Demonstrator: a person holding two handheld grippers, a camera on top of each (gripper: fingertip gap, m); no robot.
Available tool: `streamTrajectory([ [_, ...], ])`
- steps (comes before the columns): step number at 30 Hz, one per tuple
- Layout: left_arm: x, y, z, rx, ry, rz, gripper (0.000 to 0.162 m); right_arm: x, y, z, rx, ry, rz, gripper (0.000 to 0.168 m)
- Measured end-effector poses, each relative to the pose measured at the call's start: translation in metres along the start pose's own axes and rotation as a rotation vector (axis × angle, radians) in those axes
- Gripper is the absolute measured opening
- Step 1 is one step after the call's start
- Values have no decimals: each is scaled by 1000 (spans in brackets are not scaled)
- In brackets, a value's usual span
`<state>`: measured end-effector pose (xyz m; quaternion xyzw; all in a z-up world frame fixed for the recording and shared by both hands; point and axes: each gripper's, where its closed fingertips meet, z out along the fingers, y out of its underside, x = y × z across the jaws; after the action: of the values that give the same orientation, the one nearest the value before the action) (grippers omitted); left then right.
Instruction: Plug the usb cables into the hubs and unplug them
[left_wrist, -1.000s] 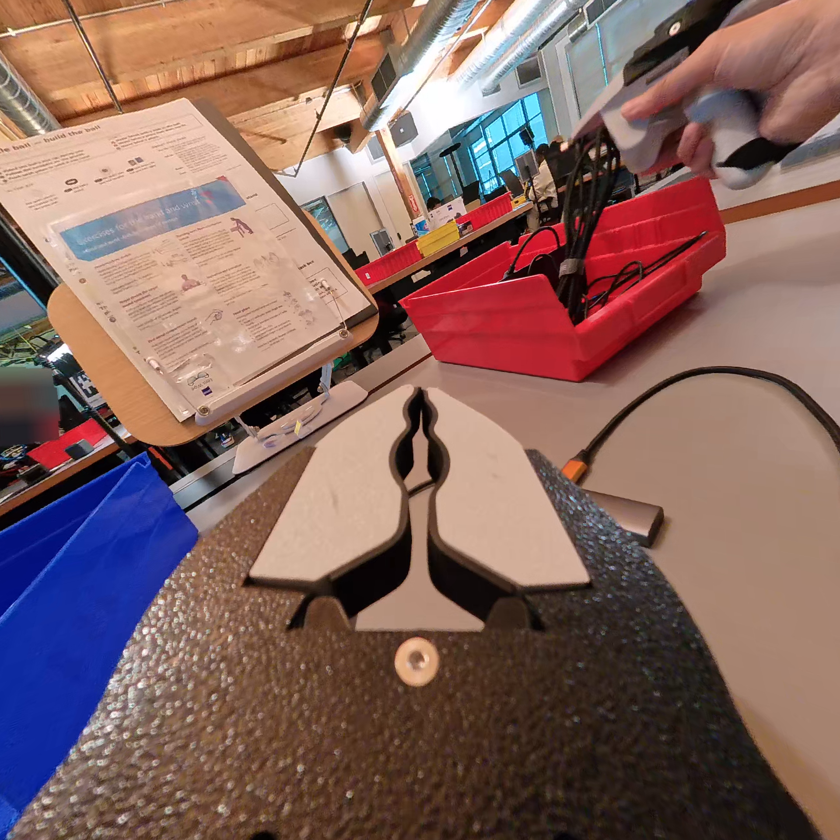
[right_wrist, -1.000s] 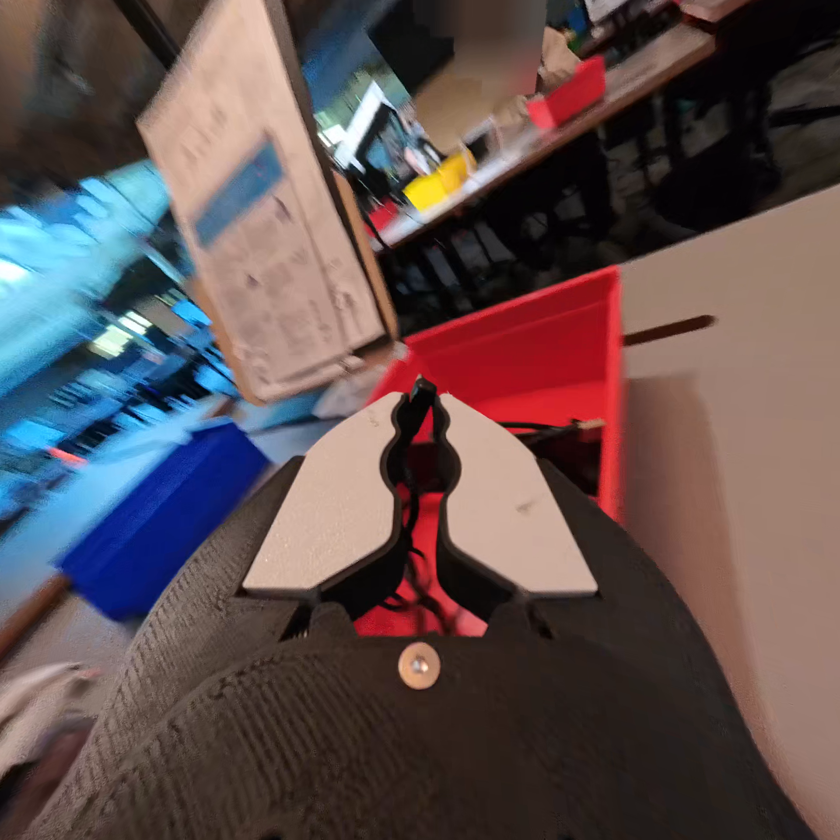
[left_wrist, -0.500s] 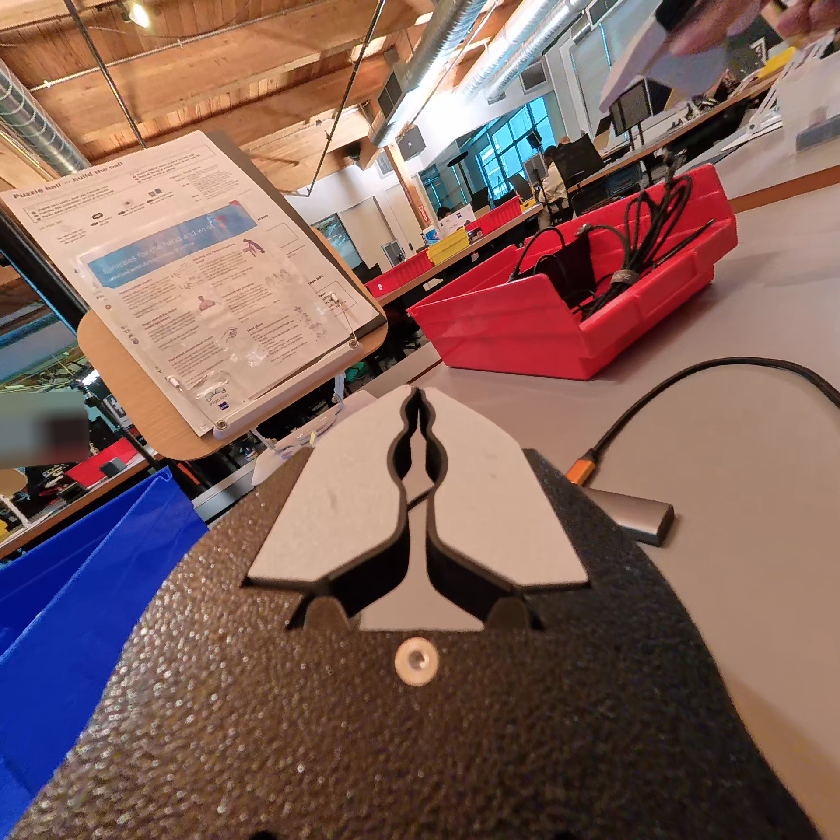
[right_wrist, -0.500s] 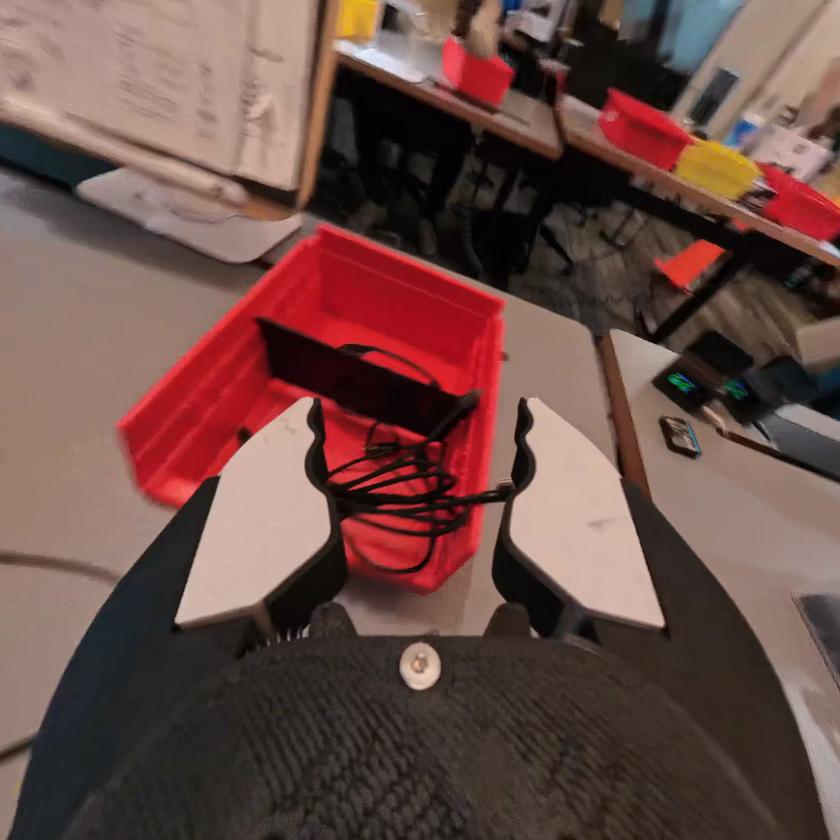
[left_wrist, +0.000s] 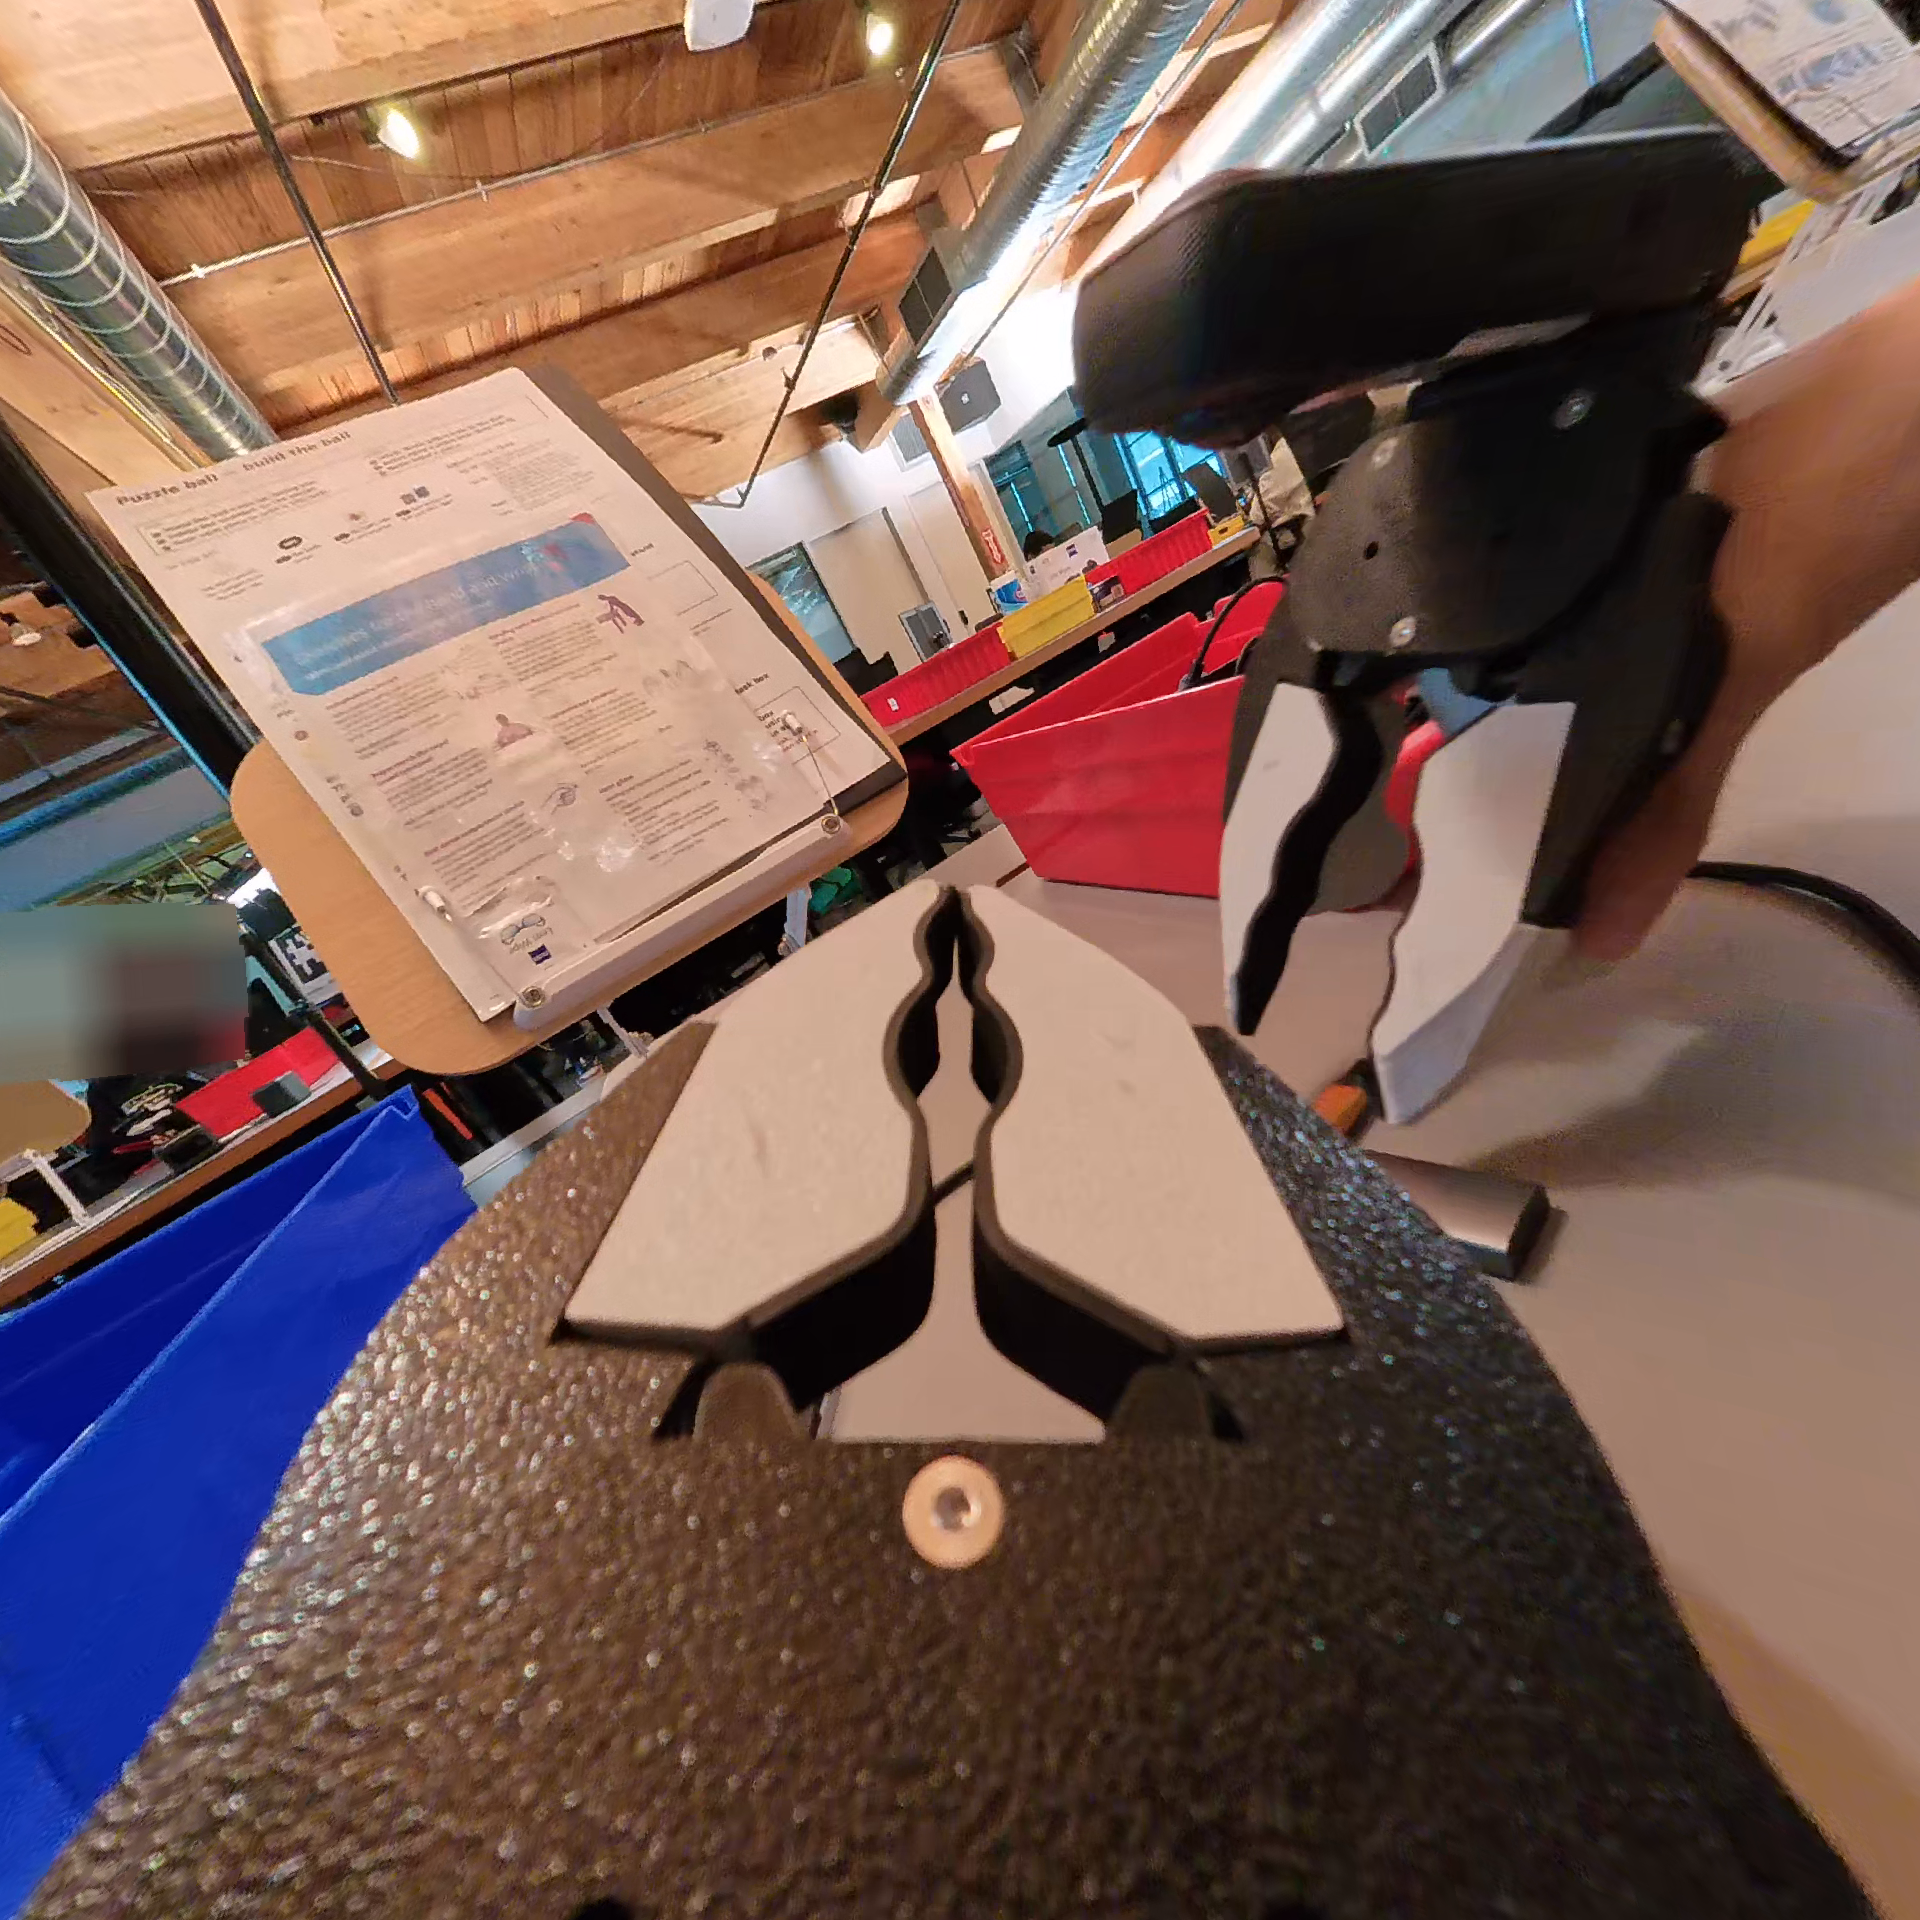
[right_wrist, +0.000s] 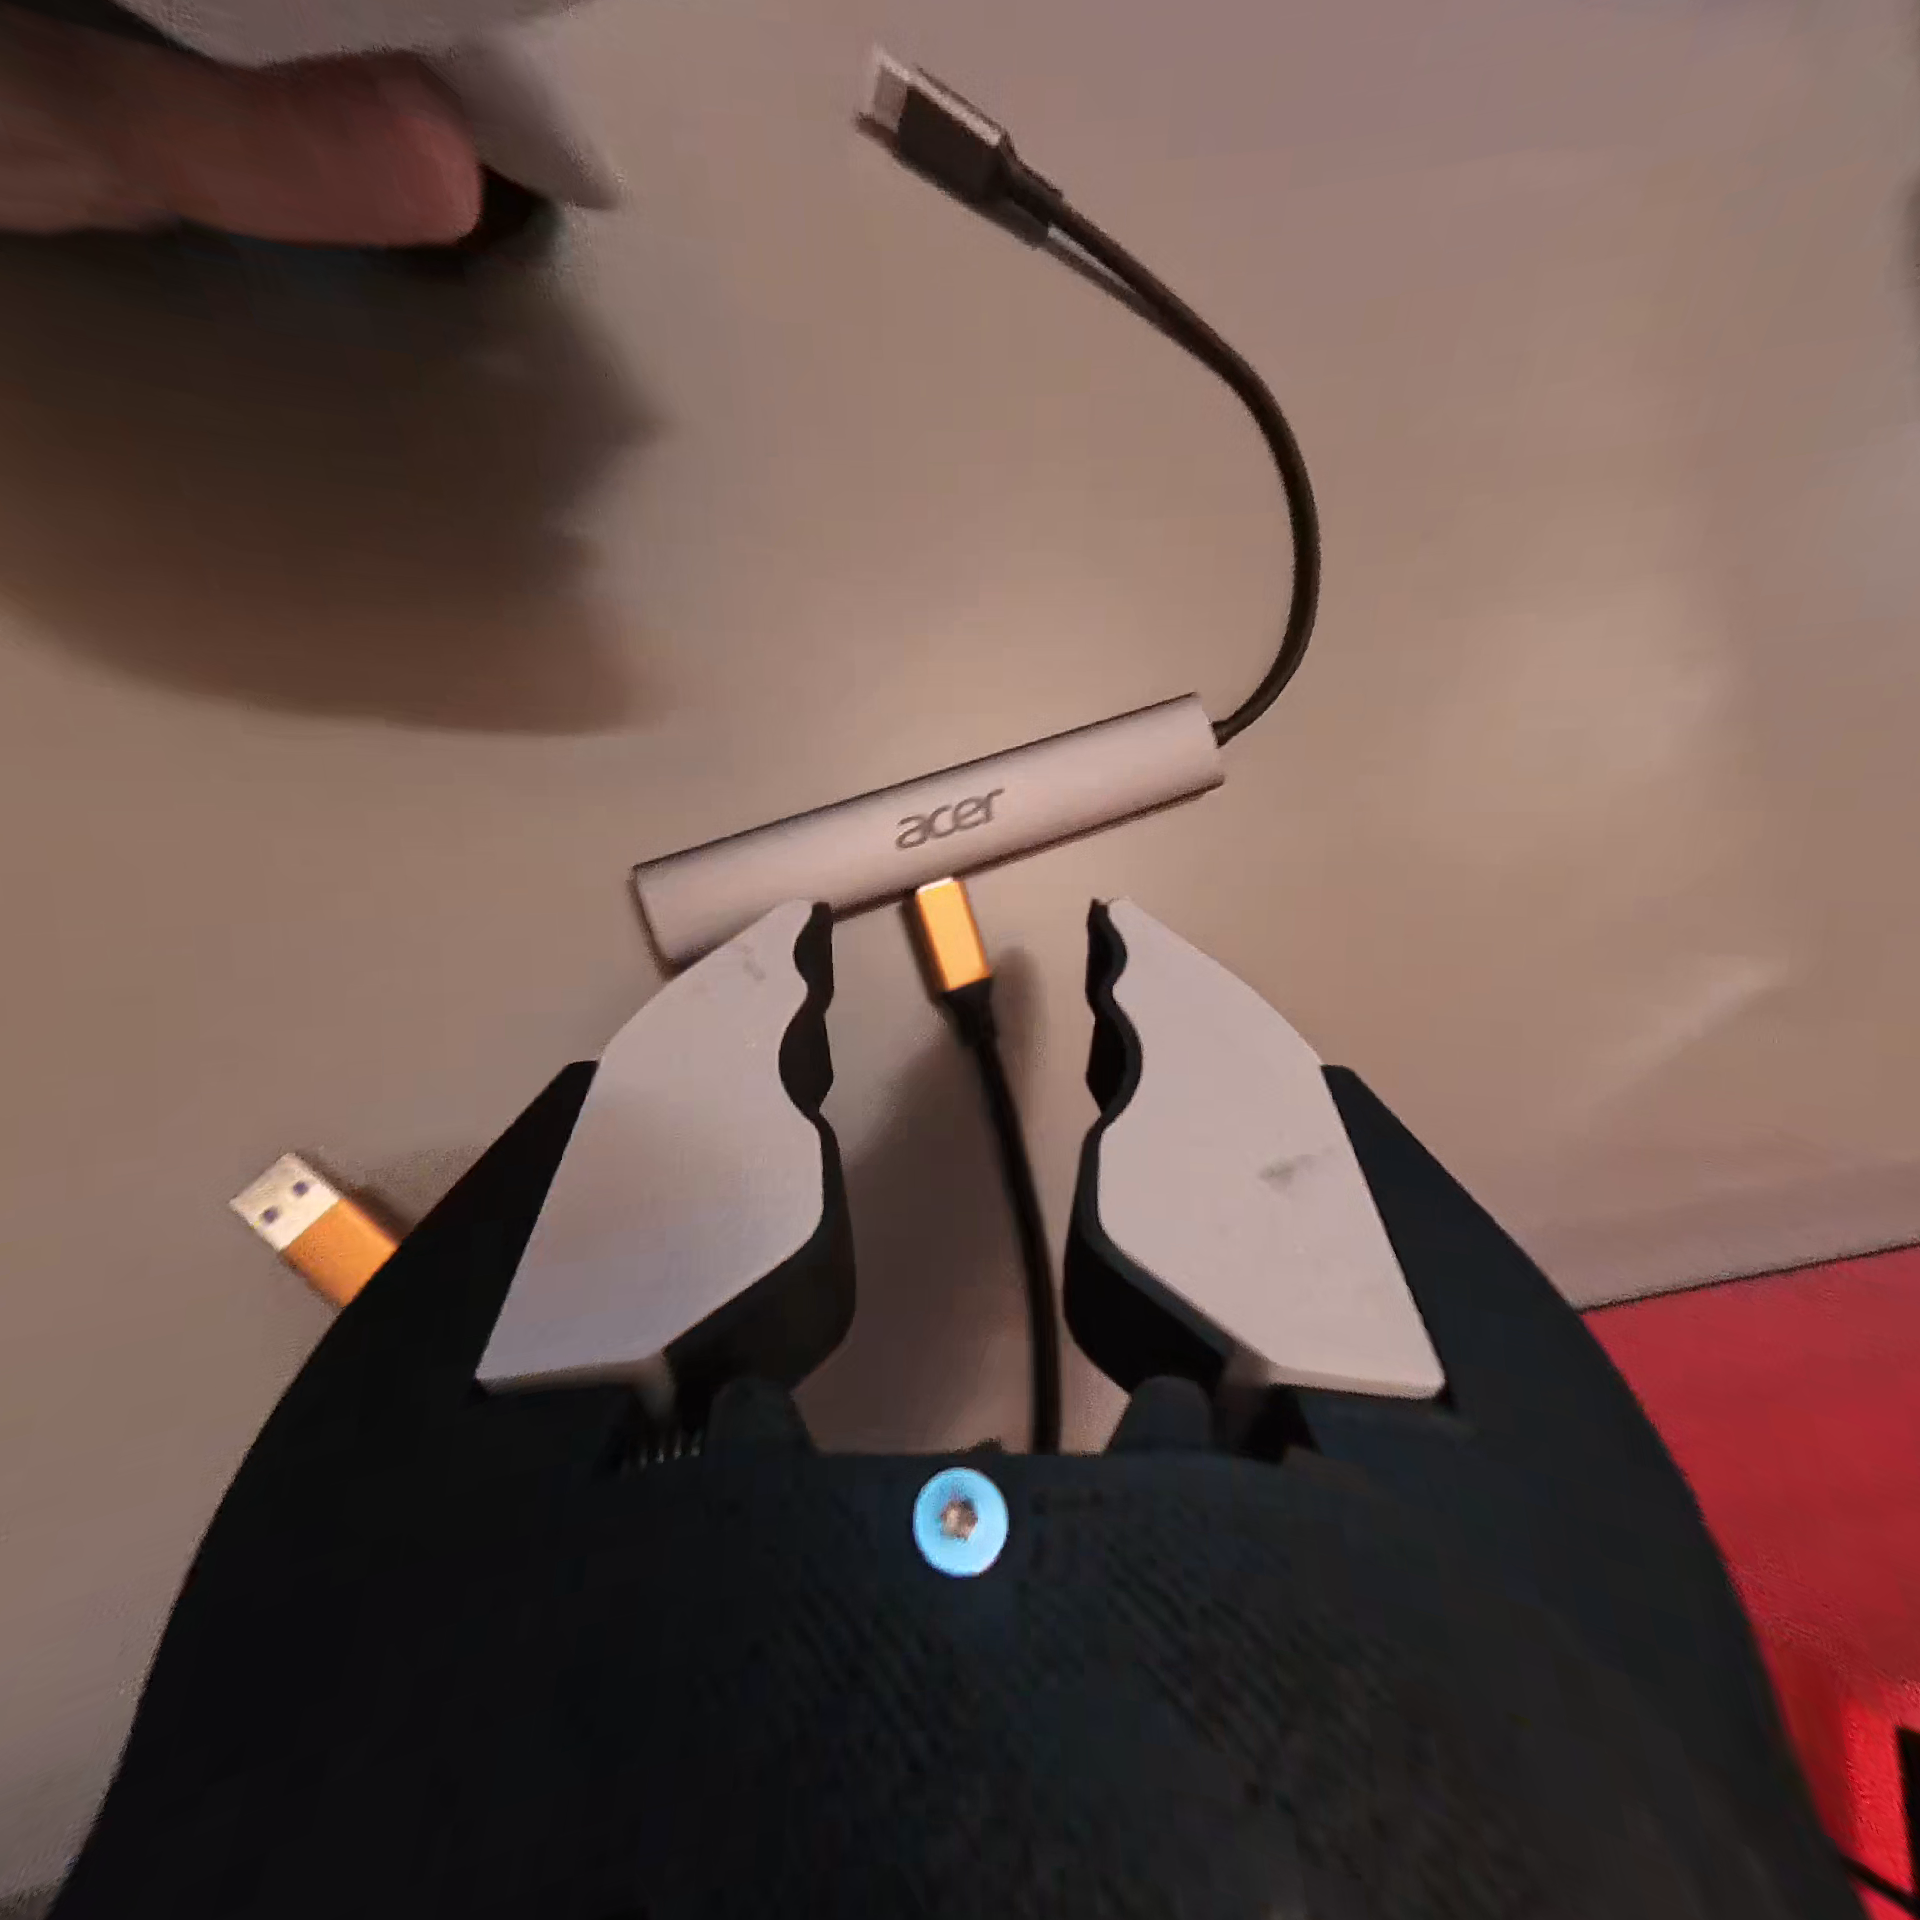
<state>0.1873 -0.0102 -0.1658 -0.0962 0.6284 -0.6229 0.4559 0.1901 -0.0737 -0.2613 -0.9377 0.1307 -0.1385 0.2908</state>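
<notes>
Your released right gripper (right_wrist: 961, 925) is straddling the orange metal plug (right_wrist: 948, 933) seated in the slim grey aluminium hub (right_wrist: 925, 821); your left gripper (left_wrist: 961, 914) is idling clenched, empty.

The left claw (left_wrist: 961, 925) is showing pale grey finger plates edged in black, set in a speckled, pebbled dark housing. The right claw (right_wrist: 961, 914) is wearing the same grey plates on a black ribbed body with a light blue screw. The USB hub (right_wrist: 925, 821) is looking matte silver-grey, its own cable (right_wrist: 1283, 499) black. The plugged connector (right_wrist: 948, 933) is glowing orange, as is the loose USB plug (right_wrist: 312, 1226), tipped in silver. The tabletop (right_wrist: 1507, 727) is appearing beige-grey. The red bin (left_wrist: 1101, 790) and blue bin (left_wrist: 187, 1455) are standing out brightly.
</notes>
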Motion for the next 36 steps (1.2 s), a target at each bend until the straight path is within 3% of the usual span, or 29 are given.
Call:
streamTrajectory([
  [1,-1,0,0,0,-4,0,0,4,-5,1,18,13,-10,47],
  [5,2,1,1,-7,2,16,0,29,-21,-2,-9,70,-28,49],
  [7,4,2,2,-12,9,34,0,37,-15,4,-131,7,236,50],
  [9,5,2,2,-11,9,42,0,32,-8,13,-256,-108,549,62],
  [12,1,2,0,-8,-4,30,0,24,-17,29,-246,-213,718,51],
  [15,-3,2,0,-6,-14,9,0,37,-10,39,-305,-108,711,32],
  [27,-1,-1,-2,6,-14,28,0,38,-16,45,-248,-127,745,22],
  [29,-1,-1,-3,9,-14,27,0,46,-31,37,-113,-139,770,0],
  [31,0,-1,-3,10,-11,28,0,59,-34,28,-66,-77,759,3],
  [33,0,-1,-3,6,-11,32,0,62,-12,22,-197,21,671,10],
  [36,-6,11,-1,-83,-18,32,0,41,-10,12,-199,-22,642,20],
])
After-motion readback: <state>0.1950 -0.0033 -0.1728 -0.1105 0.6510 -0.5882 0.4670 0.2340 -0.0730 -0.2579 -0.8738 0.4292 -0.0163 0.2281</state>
